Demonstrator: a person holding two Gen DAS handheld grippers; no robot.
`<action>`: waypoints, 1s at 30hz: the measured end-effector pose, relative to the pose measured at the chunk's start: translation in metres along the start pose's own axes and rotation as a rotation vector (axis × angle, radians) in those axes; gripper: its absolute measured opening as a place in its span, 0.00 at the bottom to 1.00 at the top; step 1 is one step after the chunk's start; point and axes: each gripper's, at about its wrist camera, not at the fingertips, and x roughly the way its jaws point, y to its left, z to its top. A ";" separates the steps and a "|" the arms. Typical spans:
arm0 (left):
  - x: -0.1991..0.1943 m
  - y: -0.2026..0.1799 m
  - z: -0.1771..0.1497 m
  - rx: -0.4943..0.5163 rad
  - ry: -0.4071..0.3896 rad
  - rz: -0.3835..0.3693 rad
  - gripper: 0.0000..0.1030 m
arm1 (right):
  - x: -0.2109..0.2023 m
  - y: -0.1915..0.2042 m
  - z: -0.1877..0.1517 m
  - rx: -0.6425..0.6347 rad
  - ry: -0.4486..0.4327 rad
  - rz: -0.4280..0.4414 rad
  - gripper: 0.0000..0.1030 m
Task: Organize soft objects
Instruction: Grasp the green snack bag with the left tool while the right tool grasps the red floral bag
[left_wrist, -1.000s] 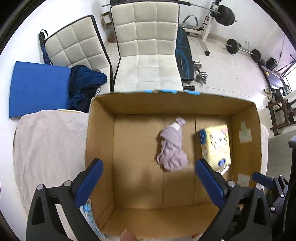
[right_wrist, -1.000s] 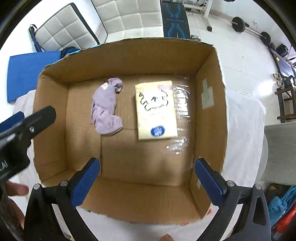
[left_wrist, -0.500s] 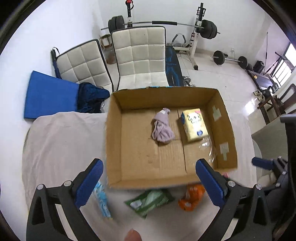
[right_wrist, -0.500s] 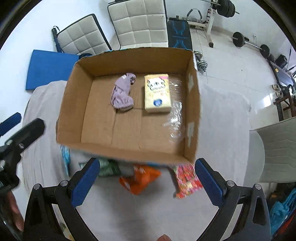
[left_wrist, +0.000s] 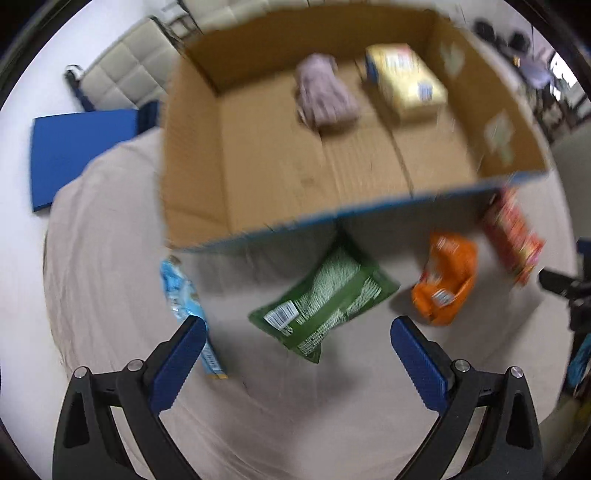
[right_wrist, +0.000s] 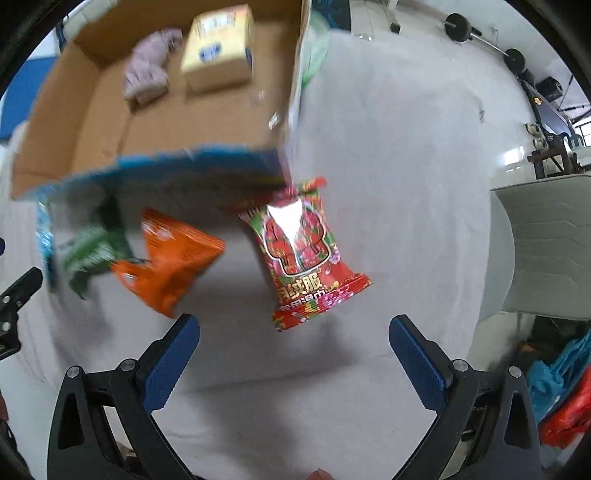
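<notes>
On the cloth-covered table (left_wrist: 110, 295), in front of the cardboard box (left_wrist: 258, 192), four packets lie in a row. The light blue packet (left_wrist: 181, 291) runs lengthwise toward the box. The green packet (left_wrist: 325, 299) lies diagonally. The orange packet (left_wrist: 445, 280) sits crumpled. The red packet (right_wrist: 303, 251) points its long axis at the box corner. Left gripper (left_wrist: 295, 354) and right gripper (right_wrist: 293, 350) hover with fingers spread wide, holding nothing.

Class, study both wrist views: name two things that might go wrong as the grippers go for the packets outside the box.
The green packet and orange packet lie close together, so the open left gripper might nudge one while taking the other. The red packet lies against the cardboard box; the right gripper might bump it.
</notes>
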 end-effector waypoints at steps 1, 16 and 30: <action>0.014 -0.005 0.000 0.022 0.030 0.007 1.00 | 0.008 0.001 0.002 -0.005 0.006 -0.014 1.00; 0.093 -0.007 0.014 0.014 0.237 -0.100 0.99 | 0.057 -0.001 0.025 0.009 0.035 -0.082 0.86; 0.045 -0.007 0.000 -0.014 0.155 -0.179 0.99 | 0.046 -0.036 0.006 0.030 0.063 0.041 0.75</action>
